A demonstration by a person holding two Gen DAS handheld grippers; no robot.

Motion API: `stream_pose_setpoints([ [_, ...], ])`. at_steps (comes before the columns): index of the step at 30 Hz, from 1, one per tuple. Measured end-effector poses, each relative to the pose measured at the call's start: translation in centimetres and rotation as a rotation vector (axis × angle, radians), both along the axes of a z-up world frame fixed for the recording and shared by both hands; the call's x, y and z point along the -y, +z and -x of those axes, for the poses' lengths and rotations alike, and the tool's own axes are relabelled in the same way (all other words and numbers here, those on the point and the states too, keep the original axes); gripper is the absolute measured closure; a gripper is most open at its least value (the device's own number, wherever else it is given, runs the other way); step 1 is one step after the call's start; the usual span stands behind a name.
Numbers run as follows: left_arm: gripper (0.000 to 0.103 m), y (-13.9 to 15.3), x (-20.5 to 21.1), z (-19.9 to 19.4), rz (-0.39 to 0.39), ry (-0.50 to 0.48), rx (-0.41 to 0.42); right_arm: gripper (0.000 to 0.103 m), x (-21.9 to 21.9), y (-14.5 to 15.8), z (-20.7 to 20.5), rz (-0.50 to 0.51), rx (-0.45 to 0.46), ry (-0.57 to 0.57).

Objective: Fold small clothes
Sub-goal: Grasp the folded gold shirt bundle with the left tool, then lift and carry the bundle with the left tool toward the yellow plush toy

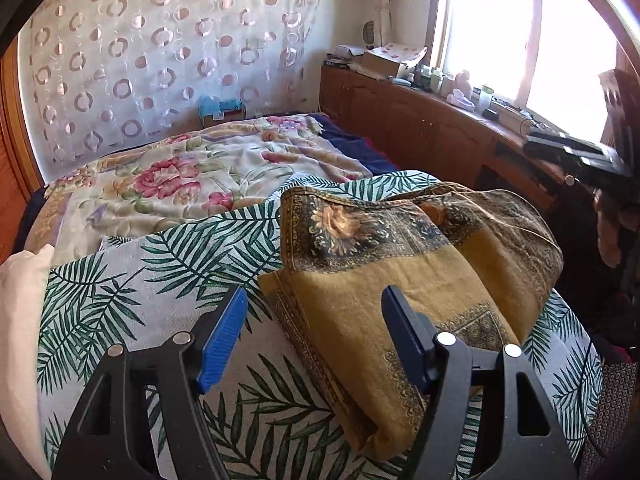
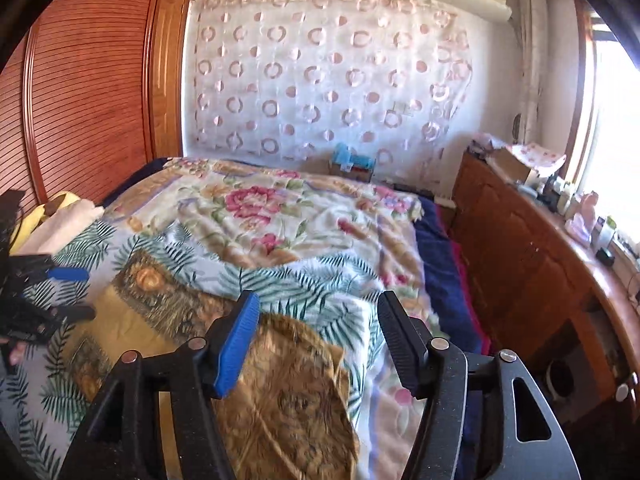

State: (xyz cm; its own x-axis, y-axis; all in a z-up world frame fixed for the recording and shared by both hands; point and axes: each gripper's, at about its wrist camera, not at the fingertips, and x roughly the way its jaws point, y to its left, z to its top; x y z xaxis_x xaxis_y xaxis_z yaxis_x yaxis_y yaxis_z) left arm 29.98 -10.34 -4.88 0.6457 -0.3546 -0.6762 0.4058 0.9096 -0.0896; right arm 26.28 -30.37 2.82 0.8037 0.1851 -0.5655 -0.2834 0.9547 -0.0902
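A mustard and brown patterned garment (image 1: 404, 276) lies partly folded on the palm-leaf cloth (image 1: 132, 280) on the bed. My left gripper (image 1: 314, 312) is open just above its near left edge, holding nothing. In the right wrist view the same garment (image 2: 288, 392) lies below my right gripper (image 2: 318, 320), which is open and empty above its right end. The left gripper (image 2: 68, 292) shows at the left edge of the right wrist view. The right gripper's black body (image 1: 576, 152) shows at the right edge of the left wrist view.
A floral quilt (image 2: 280, 216) covers the far half of the bed. Folded pale cloths (image 2: 64, 220) lie at the bed's left side. A wooden cabinet (image 2: 532, 264) with clutter runs along the right under the window. A wooden wardrobe (image 2: 80, 100) stands on the left.
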Motion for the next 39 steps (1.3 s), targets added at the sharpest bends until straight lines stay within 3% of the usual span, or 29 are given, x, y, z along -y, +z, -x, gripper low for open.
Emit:
stream_pose_setpoints([
  [5, 0.033, -0.9, -0.1, -1.3, 0.000, 0.000, -0.055, 0.039, 1.8, -3.9, -0.6, -0.002, -0.163, -0.045],
  [8, 0.033, -1.7, -0.3, -2.1, 0.028, 0.009, -0.105, 0.039, 2.3, -5.6, -1.3, -0.054, -0.254, -0.044],
  [13, 0.033, -1.8, -1.0, -3.5, 0.124, 0.026, -0.160, 0.039, 2.5, -6.7, -2.0, -0.075, -0.293, -0.051],
  [20, 0.033, -3.6, -0.8, -4.2, 0.128, 0.025, -0.240, 0.039, 3.6, -5.9, -2.4, -0.135, -0.332, -0.049],
  [22, 0.033, -3.7, -0.7, -3.9, 0.130, 0.022, -0.225, 0.039, 3.6, -6.2, -2.5, -0.155, -0.325, -0.029],
  [23, 0.036, -3.7, -0.7, -3.8, 0.131, 0.023, -0.222, 0.039, 3.5, -6.3, -2.6, -0.148, -0.326, -0.024],
  [25, 0.055, -3.9, -0.8, -4.0, 0.177, 0.012, -0.237, 0.039, 3.6, -6.4, -2.6, -0.146, -0.321, -0.023],
  [27, 0.082, -4.0, -1.0, -4.2, 0.198, 0.007, -0.248, 0.039, 3.5, -6.8, -2.8, -0.147, -0.319, -0.024],
  [29, 0.095, -3.7, -1.0, -4.0, 0.204, -0.009, -0.245, 0.039, 3.5, -7.0, -3.0, -0.147, -0.320, -0.022],
  [33, 0.096, -1.2, -1.0, -2.2, 0.191, -0.023, -0.148, 0.039, 3.4, -6.8, -3.1, -0.150, -0.308, -0.008],
  [39, 0.097, 1.5, -1.9, 0.4, 0.184, -0.050, -0.072, 0.037, 2.7, -7.0, -3.4, -0.118, -0.296, 0.020],
])
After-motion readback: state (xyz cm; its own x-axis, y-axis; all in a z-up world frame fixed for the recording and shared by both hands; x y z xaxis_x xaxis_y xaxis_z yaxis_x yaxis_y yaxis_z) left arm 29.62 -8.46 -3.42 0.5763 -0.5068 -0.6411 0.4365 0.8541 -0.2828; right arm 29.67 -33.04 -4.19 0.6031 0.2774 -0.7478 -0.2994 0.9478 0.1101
